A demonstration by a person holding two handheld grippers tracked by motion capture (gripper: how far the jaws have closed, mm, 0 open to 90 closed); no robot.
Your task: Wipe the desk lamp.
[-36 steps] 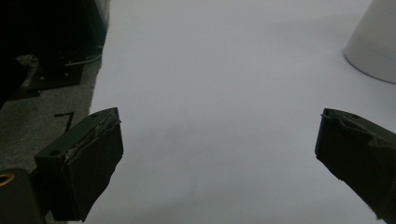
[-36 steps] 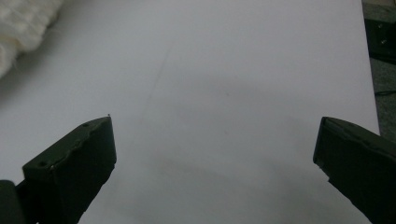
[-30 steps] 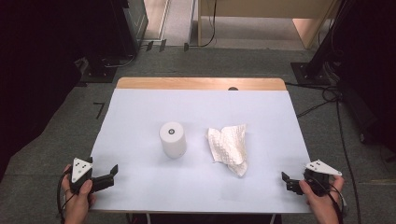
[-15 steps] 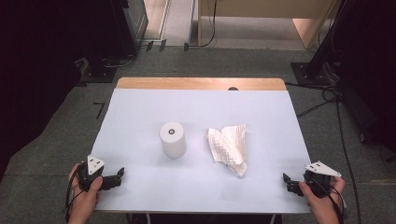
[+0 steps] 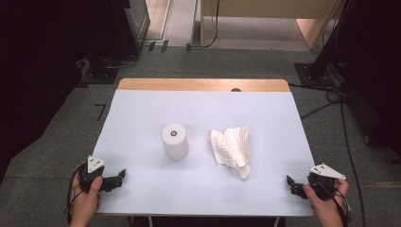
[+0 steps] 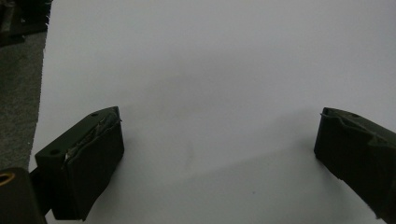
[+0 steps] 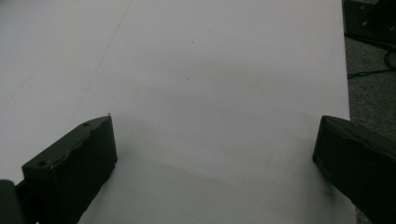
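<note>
Paper towel roll [image 5: 174, 141] stood upright near the middle of the table [image 5: 142, 113], its hollow core facing up, and just to its right lay a crumpled paper towel sheet [image 5: 232, 150], apart from the roll with a narrow strip of bare white surface between them. Both sat well away from every edge of the white tabletop, with wide open surface on all sides, widest toward the far wooden strip [image 5: 203, 84] along the back edge.

At the near left corner the left gripper [image 5: 119, 176] rested low by the front edge, held in a hand [image 5: 86, 201], its jaws pointing right across the table; the left gripper view showed them spread wide over bare white surface with nothing between them, the table's left edge and grey floor close beside one jaw. At the near right corner the right gripper [image 5: 291, 184] lay by the front edge in the other hand [image 5: 326, 205], jaws pointing left and likewise spread wide over bare tabletop, the table's right edge running just beside one jaw. Both grippers were well apart from the roll and the sheet.
</note>
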